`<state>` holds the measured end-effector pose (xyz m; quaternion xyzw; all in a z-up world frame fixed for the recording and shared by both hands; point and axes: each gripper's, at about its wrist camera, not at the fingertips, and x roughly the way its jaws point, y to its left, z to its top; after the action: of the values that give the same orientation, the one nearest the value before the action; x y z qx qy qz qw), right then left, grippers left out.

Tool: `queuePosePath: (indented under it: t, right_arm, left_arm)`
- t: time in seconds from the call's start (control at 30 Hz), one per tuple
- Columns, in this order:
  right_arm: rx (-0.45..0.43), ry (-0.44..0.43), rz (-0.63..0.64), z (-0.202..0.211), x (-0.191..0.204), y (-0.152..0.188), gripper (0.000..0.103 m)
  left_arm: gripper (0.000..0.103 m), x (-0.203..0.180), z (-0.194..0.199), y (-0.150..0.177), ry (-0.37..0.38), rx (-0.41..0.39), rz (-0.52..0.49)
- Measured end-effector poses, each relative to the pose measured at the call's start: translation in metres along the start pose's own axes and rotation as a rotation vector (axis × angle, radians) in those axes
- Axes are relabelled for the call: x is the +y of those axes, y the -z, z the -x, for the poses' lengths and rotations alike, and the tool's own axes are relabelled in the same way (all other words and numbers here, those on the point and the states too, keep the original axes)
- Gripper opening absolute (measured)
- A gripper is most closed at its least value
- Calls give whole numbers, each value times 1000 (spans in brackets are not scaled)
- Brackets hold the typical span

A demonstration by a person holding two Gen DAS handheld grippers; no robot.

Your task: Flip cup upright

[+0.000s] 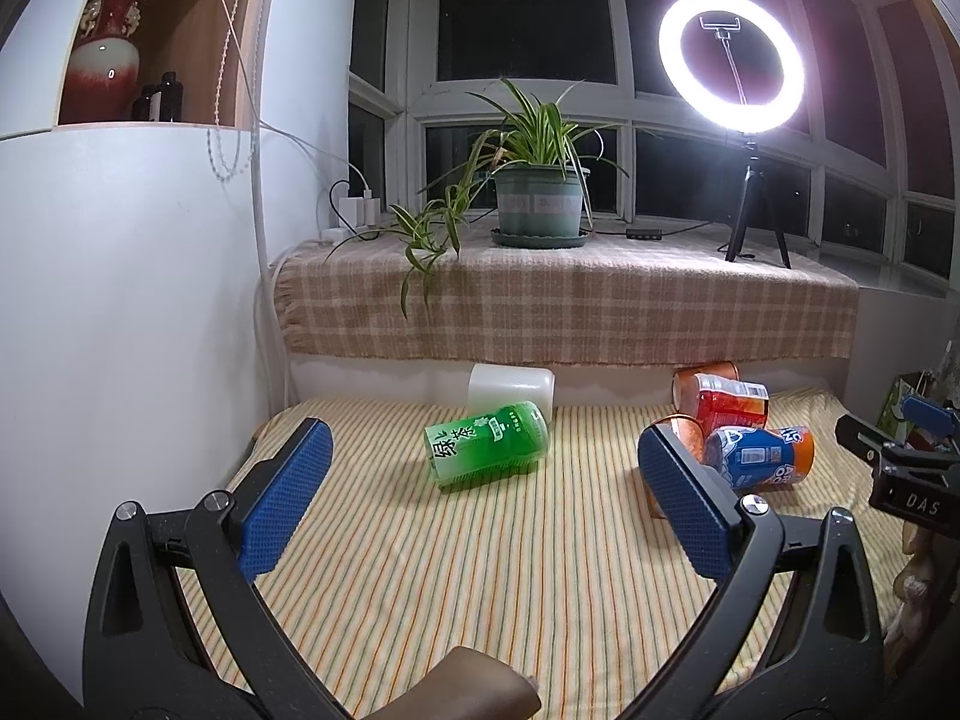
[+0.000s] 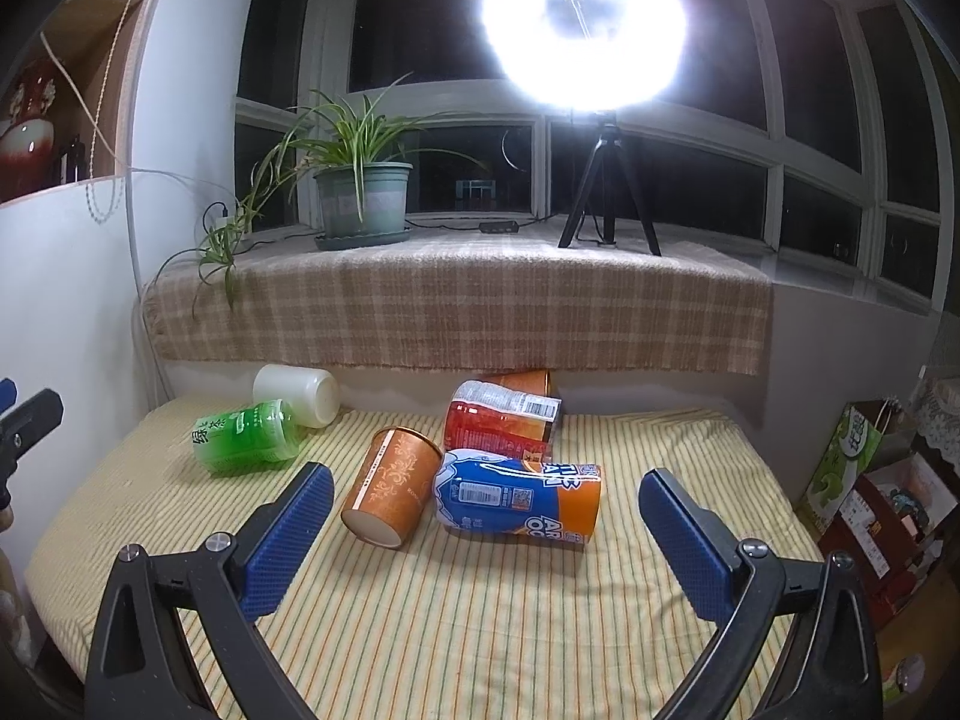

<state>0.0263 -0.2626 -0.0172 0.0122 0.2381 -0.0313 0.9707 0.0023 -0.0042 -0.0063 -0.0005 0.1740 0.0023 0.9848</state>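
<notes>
Several cups lie on their sides on the striped mat (image 2: pixel 480 600). A green cup (image 1: pixel 487 445) lies ahead of my open, empty left gripper (image 1: pixel 483 495); it also shows in the right wrist view (image 2: pixel 246 437). A white cup (image 1: pixel 510 391) lies behind it. A brown patterned cup (image 2: pixel 393 486), a blue and orange cup (image 2: pixel 519 495) and a red cup (image 2: pixel 501 423) lie together ahead of my open, empty right gripper (image 2: pixel 486 519). The right gripper also shows at the right edge of the left wrist view (image 1: pixel 888 450).
A ledge under a checked cloth (image 1: pixel 570 306) runs behind the mat, with a potted plant (image 1: pixel 540 204) and a ring light on a tripod (image 1: pixel 735 60). A white wall (image 1: pixel 120 300) borders the left. Boxes (image 2: pixel 864 480) stand to the right.
</notes>
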Motion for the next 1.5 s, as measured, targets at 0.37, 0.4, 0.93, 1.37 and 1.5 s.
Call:
queuePosePath:
  t: [0.37, 0.4, 0.93, 1.37, 1.5]
  right_arm:
    - [62, -23, -68, -21, -27, -7, 103]
    - [67, -21, -79, -22, -31, -6, 103]
    - [94, 64, -137, -17, -74, 17, 103]
    - [115, 107, -232, -16, -127, 50, 103]
    - [116, 132, -279, -13, -147, 59, 103]
  left_arm:
    - [103, -7, -15, 0, 62, 35, -58]
    - [103, -9, -17, -1, 75, 36, -74]
    - [103, -102, -118, -37, 529, 244, -430]
    - [103, -209, -193, -51, 642, 310, -735]
    - [103, -241, -222, -50, 637, 371, -833]
